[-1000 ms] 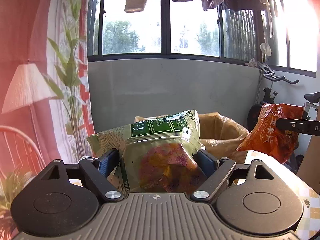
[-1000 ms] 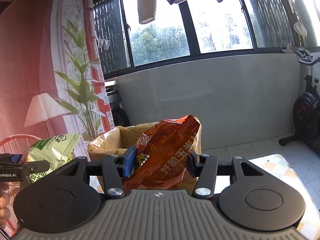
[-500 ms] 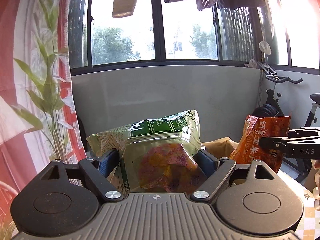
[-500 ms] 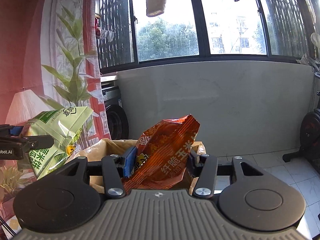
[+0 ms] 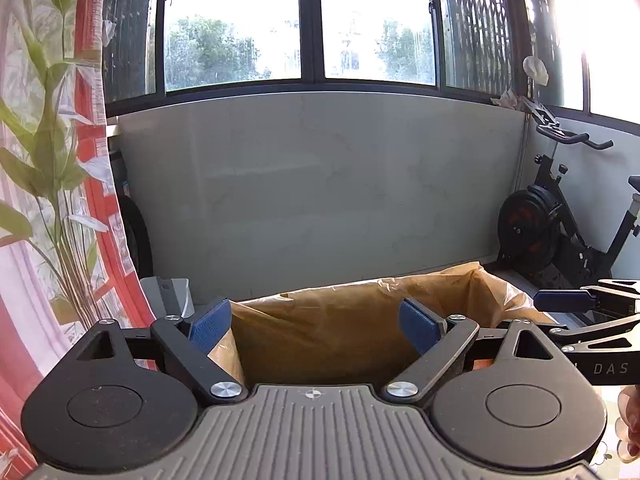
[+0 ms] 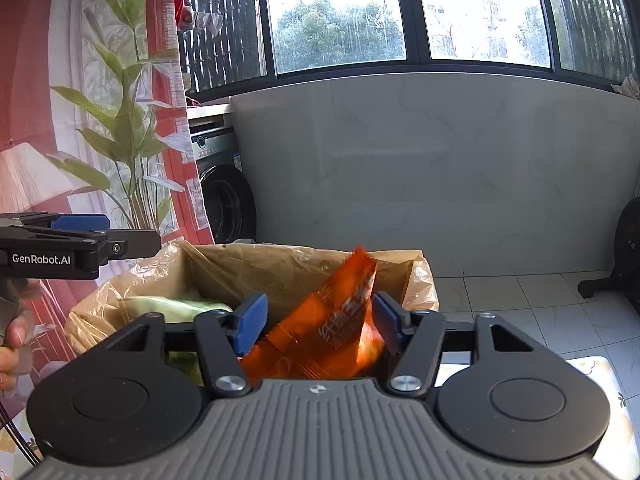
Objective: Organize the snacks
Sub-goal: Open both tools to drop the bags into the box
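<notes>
Just ahead of both grippers stands a cardboard box (image 5: 360, 292) lined with a brownish plastic bag. My left gripper (image 5: 314, 316) hovers over the box, its jaws opening with nothing between the blue pads. A green snack bag (image 6: 172, 306) lies inside the box (image 6: 280, 252) at the left. My right gripper (image 6: 316, 320) is over the box too, jaws opening. An orange snack bag (image 6: 332, 328) sits tilted and blurred between its jaws, free of the left pad and dropping toward the box. Each gripper shows in the other's view: the left gripper (image 6: 80, 224), the right gripper (image 5: 560, 300).
A grey low wall under windows runs behind the box. An exercise bike (image 5: 560, 232) stands at the right and a washing machine (image 6: 224, 184) at the left, beside a red-striped curtain (image 6: 120, 120). A person's hand (image 6: 12, 336) holds the left gripper. A patterned tablecloth corner (image 6: 612, 380) shows at the lower right.
The green bag has left my left gripper and now lies in the box. My right gripper's jaws have spread and the orange bag is slipping down. Both grippers have moved over the box.
</notes>
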Tool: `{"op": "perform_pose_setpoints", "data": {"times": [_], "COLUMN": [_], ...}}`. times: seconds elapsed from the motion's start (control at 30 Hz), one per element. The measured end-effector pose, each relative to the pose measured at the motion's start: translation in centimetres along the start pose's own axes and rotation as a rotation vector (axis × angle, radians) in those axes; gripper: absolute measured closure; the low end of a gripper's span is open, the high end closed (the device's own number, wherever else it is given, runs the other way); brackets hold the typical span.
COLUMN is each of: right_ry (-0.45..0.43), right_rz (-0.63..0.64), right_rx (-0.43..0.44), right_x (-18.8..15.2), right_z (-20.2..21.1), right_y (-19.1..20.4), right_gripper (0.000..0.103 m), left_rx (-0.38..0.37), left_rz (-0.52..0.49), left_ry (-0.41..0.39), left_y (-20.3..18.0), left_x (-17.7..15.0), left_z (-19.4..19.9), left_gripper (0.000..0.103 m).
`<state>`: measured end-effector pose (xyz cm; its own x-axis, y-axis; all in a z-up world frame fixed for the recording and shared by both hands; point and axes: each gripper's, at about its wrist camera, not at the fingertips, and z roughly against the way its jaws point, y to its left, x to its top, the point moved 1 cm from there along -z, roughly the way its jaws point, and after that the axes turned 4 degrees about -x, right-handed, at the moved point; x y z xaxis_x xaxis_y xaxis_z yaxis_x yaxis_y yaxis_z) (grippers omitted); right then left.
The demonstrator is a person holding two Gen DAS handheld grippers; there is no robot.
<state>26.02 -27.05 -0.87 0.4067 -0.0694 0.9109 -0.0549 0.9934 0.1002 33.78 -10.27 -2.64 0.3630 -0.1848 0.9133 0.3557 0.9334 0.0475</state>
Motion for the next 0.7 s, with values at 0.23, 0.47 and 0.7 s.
{"op": "perform_pose_setpoints", "data": {"times": [0.23, 0.47, 0.7], "right_ry": [0.003, 0.019, 0.017], "right_rz": [-0.012, -0.056, -0.104], "right_rx": [0.003, -0.017, -0.013], "right_x": [-0.1, -1.6, -3.3], "right_z": [1.3, 4.7, 8.5], "right_y": [0.7, 0.9, 0.7], "right_gripper": [0.033, 0.026, 0.016], "left_rx": [-0.008, -0.009, 0.011], "left_rz": [0.037, 0.097, 0.133], "left_ry": [0.021, 0.045, 0.074], "left_y": [1.3, 2.6, 3.2], "left_x": [-0.7, -2.7, -5.9], "left_z": [2.4, 6.4, 10.2], "left_gripper": [0.011, 0.009, 0.008]}}
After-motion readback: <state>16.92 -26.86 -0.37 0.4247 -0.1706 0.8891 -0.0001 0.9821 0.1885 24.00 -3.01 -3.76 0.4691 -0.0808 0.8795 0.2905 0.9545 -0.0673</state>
